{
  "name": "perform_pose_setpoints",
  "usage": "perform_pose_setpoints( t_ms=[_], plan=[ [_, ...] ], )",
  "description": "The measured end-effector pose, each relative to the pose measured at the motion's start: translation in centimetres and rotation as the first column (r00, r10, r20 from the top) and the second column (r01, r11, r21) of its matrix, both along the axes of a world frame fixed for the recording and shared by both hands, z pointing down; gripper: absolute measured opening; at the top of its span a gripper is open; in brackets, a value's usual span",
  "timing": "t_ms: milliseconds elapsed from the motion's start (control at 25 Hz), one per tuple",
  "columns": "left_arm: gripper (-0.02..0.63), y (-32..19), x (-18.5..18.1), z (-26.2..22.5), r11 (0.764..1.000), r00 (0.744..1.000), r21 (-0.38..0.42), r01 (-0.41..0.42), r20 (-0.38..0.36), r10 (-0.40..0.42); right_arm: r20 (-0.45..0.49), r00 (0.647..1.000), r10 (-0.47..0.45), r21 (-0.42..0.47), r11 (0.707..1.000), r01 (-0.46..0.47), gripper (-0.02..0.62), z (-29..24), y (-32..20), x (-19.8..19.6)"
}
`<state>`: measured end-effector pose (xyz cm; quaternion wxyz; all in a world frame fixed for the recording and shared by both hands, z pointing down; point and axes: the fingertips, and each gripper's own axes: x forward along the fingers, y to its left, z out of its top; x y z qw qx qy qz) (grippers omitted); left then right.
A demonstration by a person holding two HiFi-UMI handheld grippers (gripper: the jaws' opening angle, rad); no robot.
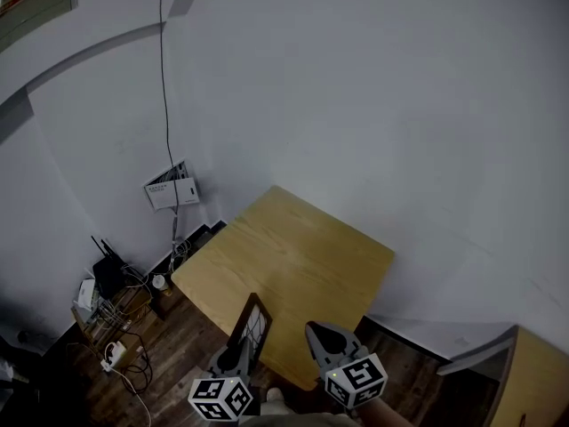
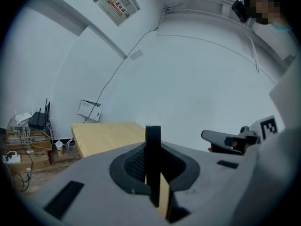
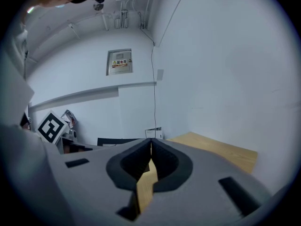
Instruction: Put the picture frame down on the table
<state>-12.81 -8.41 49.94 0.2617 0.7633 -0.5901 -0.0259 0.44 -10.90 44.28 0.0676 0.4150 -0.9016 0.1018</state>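
Left tool (image 1: 236, 352) tight on picture frame (image 1: 254, 317)

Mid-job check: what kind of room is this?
Probably a bare office or utility room: a wooden table against plain white walls, a router with tangled cables near the floor, and a wall panel with a warning label.

The picture frame (image 1: 252, 321) is upright at the table's (image 1: 293, 256) near edge in the left gripper (image 1: 236, 354), with the right gripper (image 1: 315, 331) to its right; a router (image 1: 108, 274) sits left of the table.
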Motion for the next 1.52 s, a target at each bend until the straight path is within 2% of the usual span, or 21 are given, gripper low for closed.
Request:
perform_pose_setpoints(
  t_ms=[320, 840, 1160, 1520],
  plan=[
    [0.028, -3.0, -1.4, 1.4, 0.999, 0.999, -0.029, -0.037, -0.034, 0.036, -0.006, 0.999, 0.047, -0.007, 0.999, -0.047, 0.0, 0.8, -2.6, -1.1],
    [0.029, -8.1, -0.9, 4.8, 0.993, 0.993, -0.074, -0.094, -0.083, 0.088, -0.037, 0.996, 0.083, -0.051, 0.995, -0.085, 0.0, 3.1, -5.1, -1.0],
    [0.029, -10.6, 0.0, 8.3, 0.982, 0.984, -0.148, -0.116, -0.153, 0.093, -0.045, 0.998, 0.035, -0.097, 0.995, -0.039, 0.0, 4.8, -6.3, -1.7],
    [0.029, -12.5, 0.9, 10.7, 0.972, 0.981, -0.202, -0.118, -0.176, 0.083, -0.061, 0.998, 0.007, -0.123, 0.992, -0.014, 0.0, 5.6, -8.5, -1.9]
  ],
)
